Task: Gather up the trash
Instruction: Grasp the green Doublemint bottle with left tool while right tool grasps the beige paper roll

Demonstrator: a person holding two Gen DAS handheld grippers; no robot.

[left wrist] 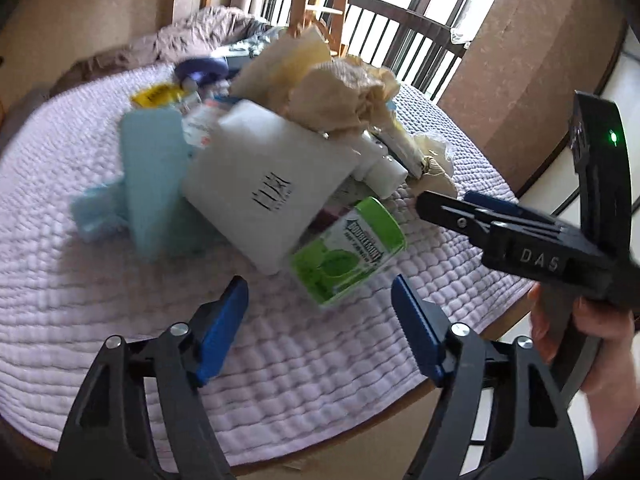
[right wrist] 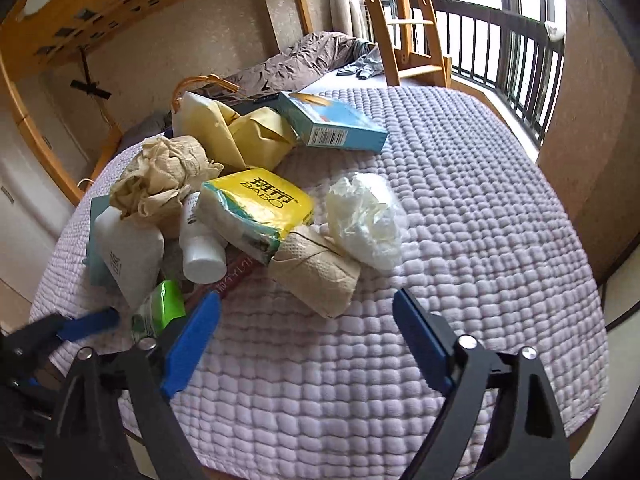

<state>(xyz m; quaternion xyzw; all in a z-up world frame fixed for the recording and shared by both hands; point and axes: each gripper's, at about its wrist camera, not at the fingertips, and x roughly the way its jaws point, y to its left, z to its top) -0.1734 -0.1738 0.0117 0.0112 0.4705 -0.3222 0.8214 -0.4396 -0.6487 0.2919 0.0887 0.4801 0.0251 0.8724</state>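
Observation:
A heap of trash lies on a lilac quilted table cover (left wrist: 120,360). My left gripper (left wrist: 320,292) is open and empty, just short of a green Doublemint gum tub (left wrist: 348,252) lying beside a white bottle (left wrist: 260,188). My right gripper (right wrist: 308,312) is open and empty, just short of a folded brown paper towel (right wrist: 316,272). Behind it lie a crumpled white tissue (right wrist: 366,220), a yellow BABO tissue pack (right wrist: 256,208) and a crumpled brown paper (right wrist: 164,180). The right gripper also shows in the left wrist view (left wrist: 444,204).
A teal box (right wrist: 336,124), yellow envelopes (right wrist: 244,132) and a small white bottle (right wrist: 202,248) sit in the heap. A pale blue flat pack (left wrist: 154,184) leans at its left. A wooden ladder (right wrist: 404,20), a bed and a dark railing (right wrist: 504,48) stand behind. The table edge (left wrist: 504,316) is near.

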